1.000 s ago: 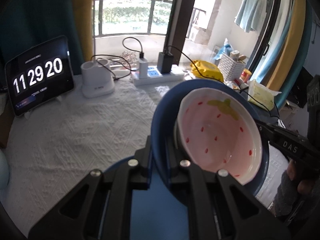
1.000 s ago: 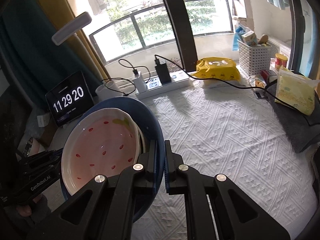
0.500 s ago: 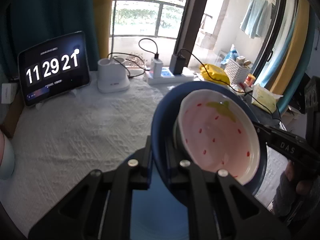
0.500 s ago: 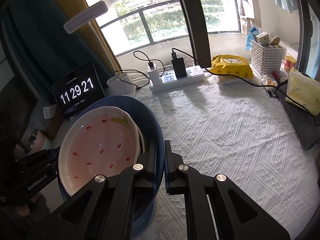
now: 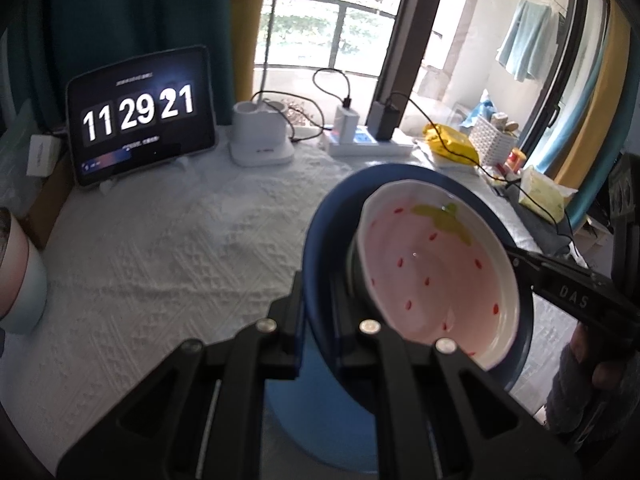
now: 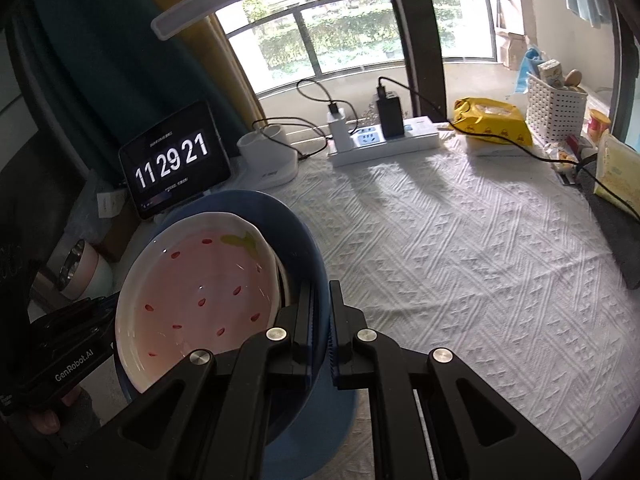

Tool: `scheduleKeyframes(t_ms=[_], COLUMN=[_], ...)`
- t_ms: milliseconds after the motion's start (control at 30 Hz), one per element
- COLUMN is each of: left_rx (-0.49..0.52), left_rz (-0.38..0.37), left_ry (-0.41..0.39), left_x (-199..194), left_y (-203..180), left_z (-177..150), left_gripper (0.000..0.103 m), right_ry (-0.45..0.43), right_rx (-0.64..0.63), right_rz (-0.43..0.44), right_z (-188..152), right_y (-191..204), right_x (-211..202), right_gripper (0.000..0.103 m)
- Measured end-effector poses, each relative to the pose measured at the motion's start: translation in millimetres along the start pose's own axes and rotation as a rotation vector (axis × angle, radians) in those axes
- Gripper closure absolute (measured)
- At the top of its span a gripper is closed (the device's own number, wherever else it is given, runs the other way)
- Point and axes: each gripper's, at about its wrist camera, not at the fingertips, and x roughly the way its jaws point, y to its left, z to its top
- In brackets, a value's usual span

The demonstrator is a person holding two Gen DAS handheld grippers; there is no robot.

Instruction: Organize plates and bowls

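A dark blue bowl (image 5: 328,232) holds a pink strawberry-patterned bowl (image 5: 432,276) nested inside it. My left gripper (image 5: 318,288) is shut on the blue bowl's near rim. My right gripper (image 6: 320,300) is shut on the opposite rim of the same blue bowl (image 6: 296,232), with the pink bowl (image 6: 200,280) to its left. Both hold the stack lifted and tilted above a light blue plate (image 5: 304,408) on the table, also seen in the right wrist view (image 6: 320,432). Each gripper shows in the other's view.
A white textured tablecloth (image 6: 460,260) covers the table. At the back stand a clock tablet (image 5: 140,116), a white lamp base (image 5: 260,140), a power strip with chargers (image 6: 384,136), a yellow packet (image 6: 492,124) and a white basket (image 6: 556,108). A pink cup (image 5: 16,276) stands at the left edge.
The held bowl stack has shifted left and towards the near side of the table; the tablet and lamp base come further into view. Both grips are unchanged.
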Motion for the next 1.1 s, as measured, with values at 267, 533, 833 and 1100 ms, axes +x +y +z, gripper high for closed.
scheduleKeyframes(t_ms=[267,533,833,1100], left_rx=[-0.012,-0.017,-0.013,0.005], left_rz=[0.007,0.005,-0.002,0.002], left_ry=[0.01,0.027,0.036,0.041], left_x=[-1,1,6,12], left_y=[9,10,7,7], left_z=[-11,-21,-25,-24], left_gripper=[0.095,0.095,0.095,0.094], right_ry=[0.022,0.042,0.051,0.052], right_rx=[-0.008,-0.002,0.006,0.014], right_rz=[0.004,0.001,-0.01,-0.012], right_z=[-11,-22,-29,-29], right_y=[11,11,8,4], right_x=[8,12,12,13], right_gripper=[0.094,0.094,0.094,0.093])
